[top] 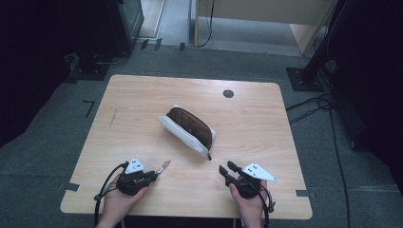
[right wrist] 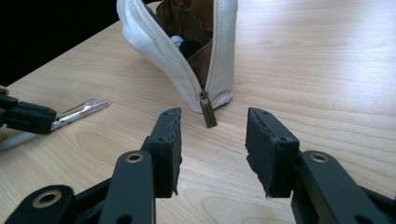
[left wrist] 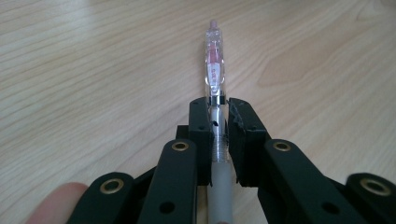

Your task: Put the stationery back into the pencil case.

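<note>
1. The left gripper [left wrist: 217,135], low in the left gripper view, has its jaws clamped on a clear pen [left wrist: 214,70] near its middle, so the tip projects forward for aiming.
2. The right gripper [right wrist: 212,144] stands half open with nothing between its jaws, facing the zipper pull [right wrist: 207,112], seemingly ready to steady the pouch.
3. The white pouch [top: 187,130] lies unzipped at the centre of the table [top: 142,95], mouth up to receive the pen.

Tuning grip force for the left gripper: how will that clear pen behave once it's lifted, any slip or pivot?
The pen looks stiff and light: thin clear plastic barrel. The left gripper is shut on it near mid-length, so it probably won't sag. The smooth round barrel could pivot or slide between the pads. If released on the table, it would likely roll.
</note>
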The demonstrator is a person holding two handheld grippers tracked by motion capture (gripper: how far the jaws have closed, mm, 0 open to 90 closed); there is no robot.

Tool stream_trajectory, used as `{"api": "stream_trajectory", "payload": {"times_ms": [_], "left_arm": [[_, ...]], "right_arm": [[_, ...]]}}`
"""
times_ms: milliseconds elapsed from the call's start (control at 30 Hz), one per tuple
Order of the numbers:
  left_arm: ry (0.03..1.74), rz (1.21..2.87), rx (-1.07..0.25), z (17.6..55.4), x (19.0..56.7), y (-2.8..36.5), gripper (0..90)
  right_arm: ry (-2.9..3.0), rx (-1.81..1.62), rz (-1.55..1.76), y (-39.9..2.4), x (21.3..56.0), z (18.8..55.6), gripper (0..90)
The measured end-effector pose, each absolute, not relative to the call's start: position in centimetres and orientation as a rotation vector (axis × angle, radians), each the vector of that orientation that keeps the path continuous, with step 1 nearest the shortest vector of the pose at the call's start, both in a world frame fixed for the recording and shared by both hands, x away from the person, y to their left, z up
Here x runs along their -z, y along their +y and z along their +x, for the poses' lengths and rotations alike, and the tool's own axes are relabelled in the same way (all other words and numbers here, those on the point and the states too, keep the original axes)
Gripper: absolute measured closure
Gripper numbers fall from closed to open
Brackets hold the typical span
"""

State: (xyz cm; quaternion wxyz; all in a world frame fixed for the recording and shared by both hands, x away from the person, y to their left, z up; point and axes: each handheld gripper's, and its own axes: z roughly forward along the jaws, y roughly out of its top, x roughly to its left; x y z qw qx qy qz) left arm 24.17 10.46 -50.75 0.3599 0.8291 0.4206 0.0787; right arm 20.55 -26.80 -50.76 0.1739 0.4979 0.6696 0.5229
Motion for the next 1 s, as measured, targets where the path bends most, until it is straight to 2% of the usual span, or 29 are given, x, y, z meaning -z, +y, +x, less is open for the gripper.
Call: {"api": "stream_trajectory", "payload": {"times_ms": [533,667,867,1000], "left_arm": [[1.109,2.111,-0.18,24.6,50.9,6.1,80.4],[1.098,2.089,-0.172,24.5,50.8,6.2,63.1],[1.102,2.032,-0.172,24.6,50.2,8.4,34.1],[1.153,1.987,-0.201,24.8,50.1,10.4,20.6]], "right_arm": [[1.895,-1.489,1.418,-26.9,50.9,20.5,56.4],[1.895,-1.487,1.415,-26.9,50.9,20.5,56.4],[1.914,-1.485,1.412,-26.3,51.1,20.6,56.1],[1.926,-1.502,1.411,-25.8,50.9,20.6,54.2]]}}
